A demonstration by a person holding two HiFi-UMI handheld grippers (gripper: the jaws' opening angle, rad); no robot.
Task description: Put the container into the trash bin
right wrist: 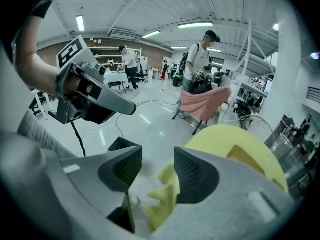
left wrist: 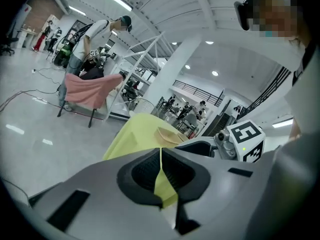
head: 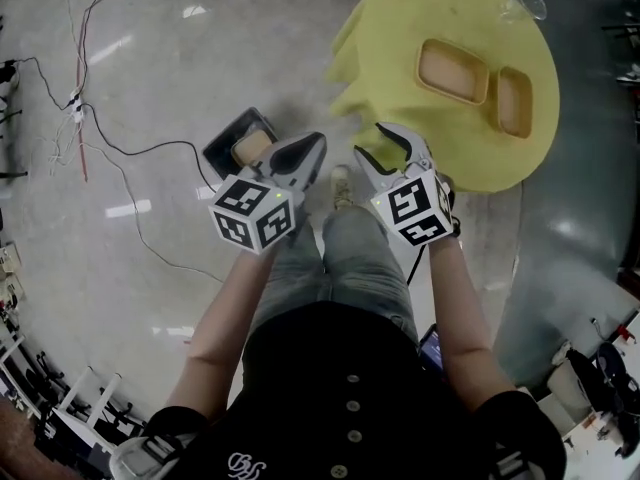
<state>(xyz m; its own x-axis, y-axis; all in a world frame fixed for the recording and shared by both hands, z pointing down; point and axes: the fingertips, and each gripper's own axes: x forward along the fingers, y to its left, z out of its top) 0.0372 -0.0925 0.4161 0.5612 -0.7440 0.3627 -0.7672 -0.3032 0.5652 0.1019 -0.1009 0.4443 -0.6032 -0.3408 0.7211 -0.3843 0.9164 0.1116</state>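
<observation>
Left gripper point(head: 300, 158) closed, right gripper point(head: 385, 153) parted, both empty, raised ready. Trash bin point(head: 222, 146) stands near table point(head: 400, 28), likely for short carry. Two containers point(head: 453, 70) wait.

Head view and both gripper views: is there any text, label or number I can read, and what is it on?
No readable words or numbers in any view.
Cube on the left gripper: black-and-white square markers, no letters.
Cube on the right gripper: the same.
White emblem on the black shirt: cut off, unreadable.
Background in the gripper views: too small and blurred.
</observation>
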